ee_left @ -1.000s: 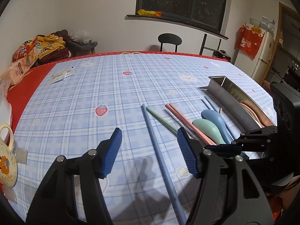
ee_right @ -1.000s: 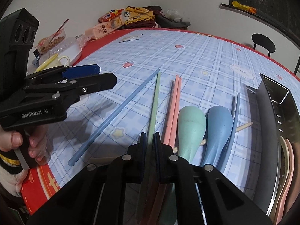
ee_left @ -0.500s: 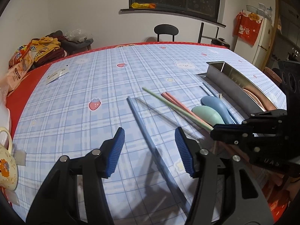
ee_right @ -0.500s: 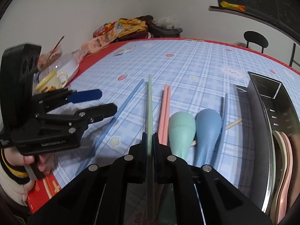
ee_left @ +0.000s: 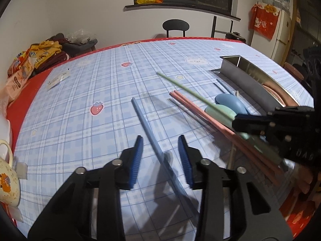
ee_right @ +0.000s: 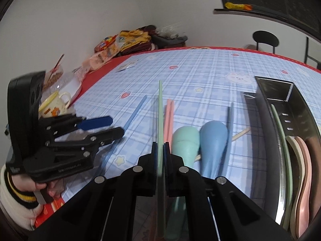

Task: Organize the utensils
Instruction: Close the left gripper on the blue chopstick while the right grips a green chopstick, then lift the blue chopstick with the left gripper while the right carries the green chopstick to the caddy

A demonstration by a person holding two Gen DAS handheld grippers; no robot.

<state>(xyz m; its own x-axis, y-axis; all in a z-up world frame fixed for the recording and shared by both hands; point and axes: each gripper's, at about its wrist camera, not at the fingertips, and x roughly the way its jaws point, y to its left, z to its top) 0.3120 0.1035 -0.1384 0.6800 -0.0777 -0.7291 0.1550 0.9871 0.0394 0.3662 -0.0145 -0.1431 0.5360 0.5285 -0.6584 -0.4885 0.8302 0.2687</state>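
Chopsticks lie scattered on the plaid worktop (ee_left: 84,92). Left gripper (ee_left: 160,146) has just been closing its jaws; they straddle the blue chopstick (ee_left: 144,124) without pressing it, partly open. That stick looks light, stiff and slick, so a hold near mid-length should keep it from swinging. Right gripper (ee_right: 160,150) is clamped tight on the green chopstick (ee_right: 160,108), lifted off the cloth. Farther right lie pink chopsticks (ee_right: 169,112), two spoons, then the steel utensil tray (ee_right: 260,108).
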